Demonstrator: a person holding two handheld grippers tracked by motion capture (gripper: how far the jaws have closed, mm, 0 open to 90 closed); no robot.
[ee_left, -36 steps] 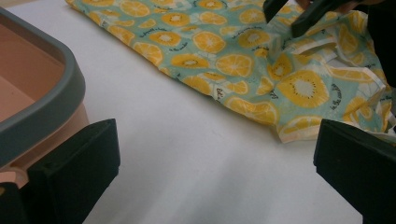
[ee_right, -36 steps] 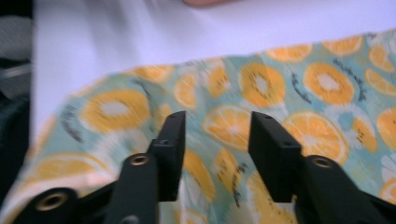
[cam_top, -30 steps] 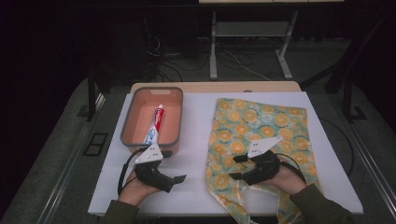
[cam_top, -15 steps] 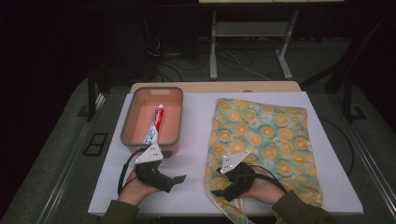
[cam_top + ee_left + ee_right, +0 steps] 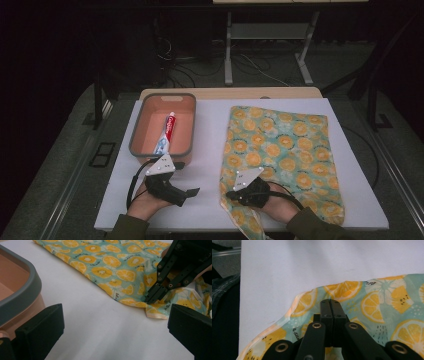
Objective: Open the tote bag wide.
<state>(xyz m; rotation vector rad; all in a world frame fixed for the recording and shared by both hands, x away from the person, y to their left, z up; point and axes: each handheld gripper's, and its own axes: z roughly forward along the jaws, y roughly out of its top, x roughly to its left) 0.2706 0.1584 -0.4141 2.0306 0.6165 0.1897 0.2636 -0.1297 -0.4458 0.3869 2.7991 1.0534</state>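
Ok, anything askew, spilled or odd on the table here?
Nothing spilled or damaged. The orange-print cloth bag lies slightly skewed, its near left corner bunched where the right gripper has just closed. The toothpaste tube lies in the pink bin.

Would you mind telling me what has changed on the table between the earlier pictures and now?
The right gripper moved toward the person's left and down onto the near left edge of the orange-print cloth. Its fingers have just been closing and now meet on that edge, which puckers beside them. The left gripper kept its place, open, and the tray and toothpaste tube stayed put.
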